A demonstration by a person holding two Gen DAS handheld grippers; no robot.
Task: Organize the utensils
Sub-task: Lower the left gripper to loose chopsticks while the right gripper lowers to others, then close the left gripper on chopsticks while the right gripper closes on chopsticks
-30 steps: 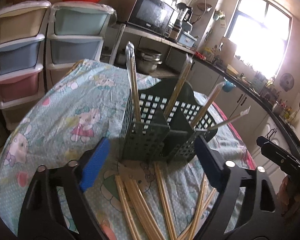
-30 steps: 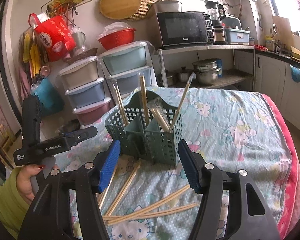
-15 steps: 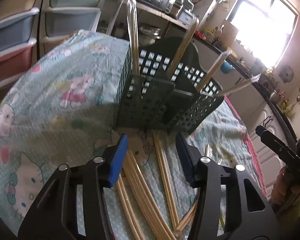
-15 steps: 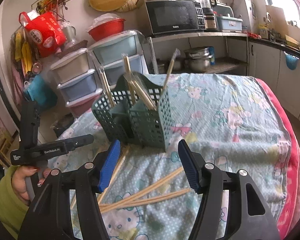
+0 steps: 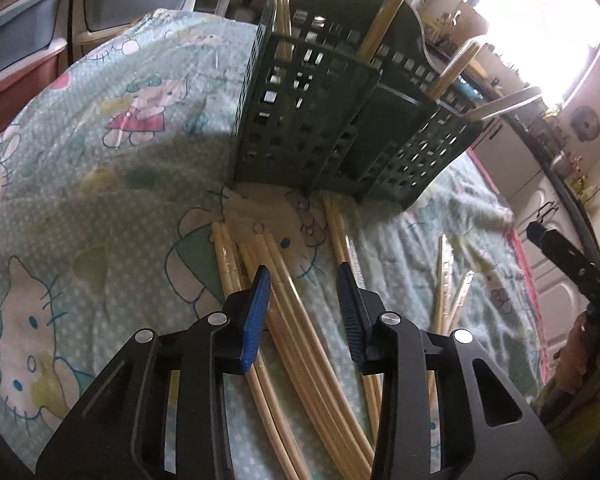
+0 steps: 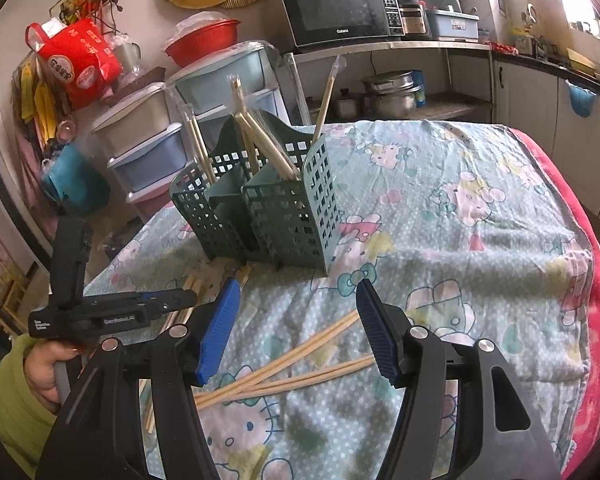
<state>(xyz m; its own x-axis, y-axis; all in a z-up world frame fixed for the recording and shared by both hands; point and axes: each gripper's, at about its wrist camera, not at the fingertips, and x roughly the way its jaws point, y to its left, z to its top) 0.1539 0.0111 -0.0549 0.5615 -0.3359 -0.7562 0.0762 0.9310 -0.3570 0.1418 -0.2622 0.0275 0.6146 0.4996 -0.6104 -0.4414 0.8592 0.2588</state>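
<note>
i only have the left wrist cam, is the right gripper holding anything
Observer: No. The right gripper is open with nothing between its pads; loose chopsticks lie on the cloth below it.
Operator: how does my left one look from that side
Observer: The left gripper points low at the chopsticks beside the basket. Its jaws are closing with chopsticks between them, not yet pressed.
Operator: whats behind the basket
Observer: A microwave on a shelf against the wall.

Pale wooden chopsticks (image 5: pixel 300 344) lie loose on the cloth. More stand tilted in the green basket (image 5: pixel 320 136) just behind.
</note>
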